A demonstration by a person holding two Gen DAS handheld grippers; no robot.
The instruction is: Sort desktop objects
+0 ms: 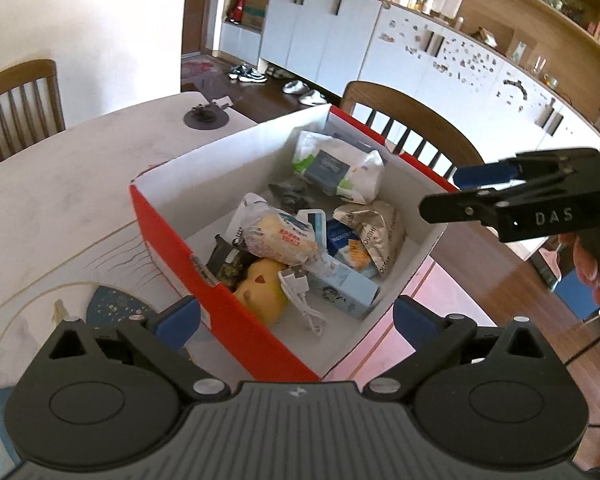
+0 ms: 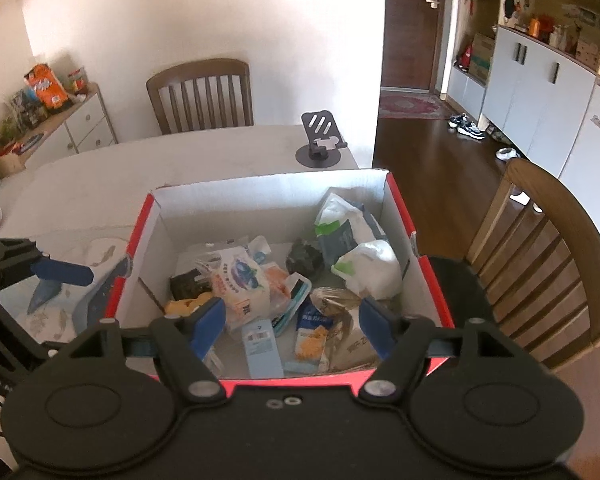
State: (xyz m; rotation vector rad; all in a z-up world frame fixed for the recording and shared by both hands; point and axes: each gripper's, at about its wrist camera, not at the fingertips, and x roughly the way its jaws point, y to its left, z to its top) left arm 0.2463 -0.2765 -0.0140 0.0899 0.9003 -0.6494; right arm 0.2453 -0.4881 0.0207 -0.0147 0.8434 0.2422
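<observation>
While both grippers hang above the bench (image 2: 80, 176), the red box (image 1: 236, 316) stands open below them with the sorted objects inside — snack packets, a white bag (image 2: 370, 266), a pale blue carton (image 1: 346, 286), a yellow toy (image 1: 260, 288) and a white USB cable (image 1: 300, 292). The left gripper (image 1: 296, 314) has its jaws wide apart, holding nothing. The right gripper (image 2: 294, 320) likewise has its jaws apart and bare. A black phone stand (image 2: 320, 140) sits on the bench beyond the box.
</observation>
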